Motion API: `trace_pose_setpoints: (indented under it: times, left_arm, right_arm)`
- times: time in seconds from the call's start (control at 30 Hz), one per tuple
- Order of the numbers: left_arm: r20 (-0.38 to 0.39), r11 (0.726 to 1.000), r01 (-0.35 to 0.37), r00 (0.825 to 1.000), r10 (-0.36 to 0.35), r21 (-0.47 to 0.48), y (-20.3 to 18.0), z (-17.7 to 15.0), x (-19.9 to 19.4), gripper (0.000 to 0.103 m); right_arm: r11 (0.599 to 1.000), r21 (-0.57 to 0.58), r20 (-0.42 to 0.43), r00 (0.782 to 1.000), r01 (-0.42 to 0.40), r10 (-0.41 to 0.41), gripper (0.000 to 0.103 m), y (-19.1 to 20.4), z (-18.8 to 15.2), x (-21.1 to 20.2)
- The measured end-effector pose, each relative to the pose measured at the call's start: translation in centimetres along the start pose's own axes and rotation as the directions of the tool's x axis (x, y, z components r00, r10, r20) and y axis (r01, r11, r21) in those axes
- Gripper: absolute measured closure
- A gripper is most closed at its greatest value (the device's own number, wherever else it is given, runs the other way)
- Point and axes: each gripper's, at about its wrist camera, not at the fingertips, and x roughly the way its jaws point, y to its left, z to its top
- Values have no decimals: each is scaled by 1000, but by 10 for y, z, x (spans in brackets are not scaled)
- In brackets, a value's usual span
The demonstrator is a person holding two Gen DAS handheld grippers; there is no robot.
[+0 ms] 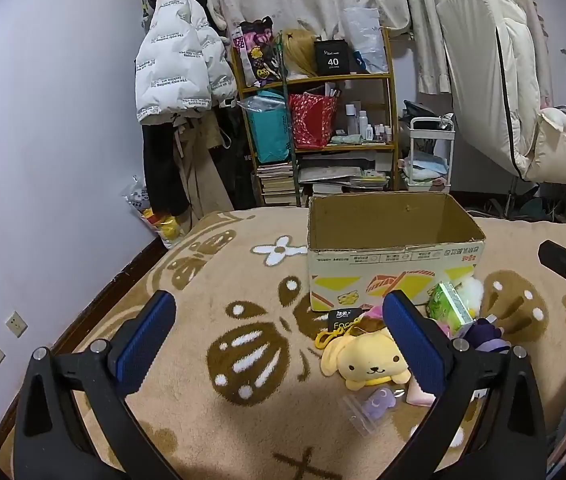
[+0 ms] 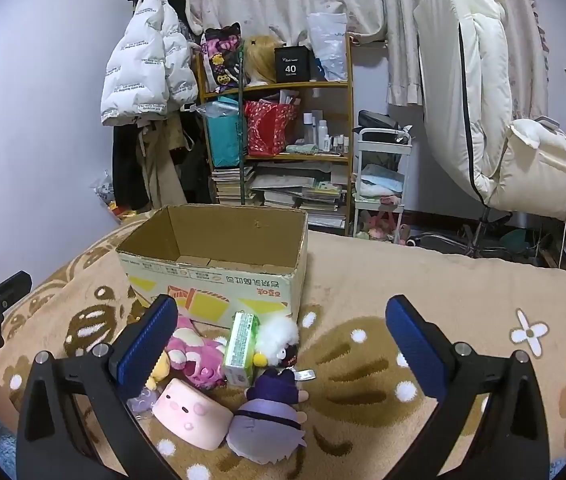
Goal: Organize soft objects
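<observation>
An open, empty cardboard box [image 1: 395,264] [image 2: 219,276] stands on a tan patterned blanket. In front of it lies a pile of soft toys: a yellow dog plush [image 1: 367,360], a pink bear plush [image 2: 199,354], a pink square plush [image 2: 191,414], a purple doll [image 2: 273,412], a white fluffy toy [image 2: 279,334] and a green tissue pack [image 2: 241,346] [image 1: 449,306]. My left gripper [image 1: 279,340] is open and empty, left of the pile. My right gripper [image 2: 283,344] is open and empty, above the pile.
The blanket [image 1: 211,280] [image 2: 423,288] covers a bed. Behind it stand a cluttered shelf [image 1: 323,120], a coat rack with a white jacket [image 1: 179,68], a white cart [image 2: 383,176] and a chair with bedding [image 2: 503,120]. A small purple packaged item [image 1: 375,404] lies near the plush.
</observation>
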Motion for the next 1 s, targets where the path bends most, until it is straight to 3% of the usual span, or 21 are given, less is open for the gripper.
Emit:
trace_pose_setpoints:
  times: [1.0]
  left_arm:
    - [2,1000,0,1000,0,1,0,0,-1,1]
  right_arm:
    - [1000,3,10,1000,-3,3,0,-2,-2,3]
